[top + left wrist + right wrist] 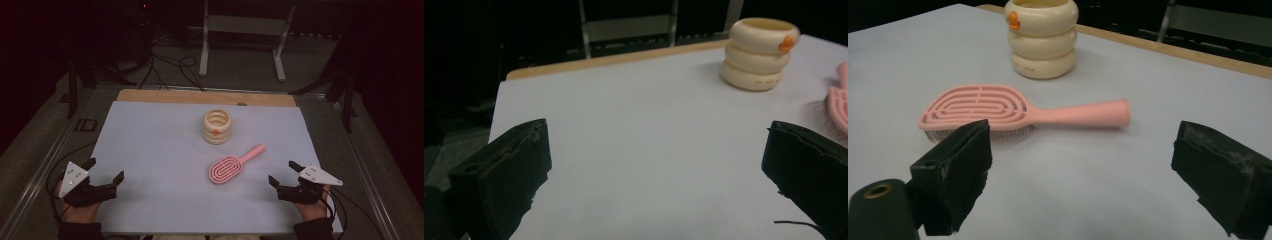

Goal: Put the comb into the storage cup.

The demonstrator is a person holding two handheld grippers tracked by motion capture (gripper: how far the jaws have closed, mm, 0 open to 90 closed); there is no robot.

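While both hands are resting near the front edge of the table, the pink plastic hairbrush with an oval slotted head (234, 164) is lying flat on the pale blue-grey sheet covering the table (150, 150), between the two claws but nearer the right gripper (284, 173), ahead of it and towards the table's middle, apart from it and touching neither jaw. In the right gripper view the hairbrush (1013, 112) is sitting just beyond the right gripper (1080, 160), bristles down, its handle pointing away to the right, and the black jaws are standing wide apart with nothing between them. The left gripper (106, 168) is waiting well apart from the brush, near the sheet's front left corner; in the left gripper view the left gripper (656, 160) is likewise gaping, released, with bare sheet between its jaws. Behind the brush, a cream ribbed round holder shaped like three stacked rings (216, 126) is standing upright, near the brush but not touching it. Counting gives one hairbrush, one holder and two grippers. A small orange emblem is showing on the holder's side (1013, 20); a faint line of print on its lowest ring is staying too small to read.
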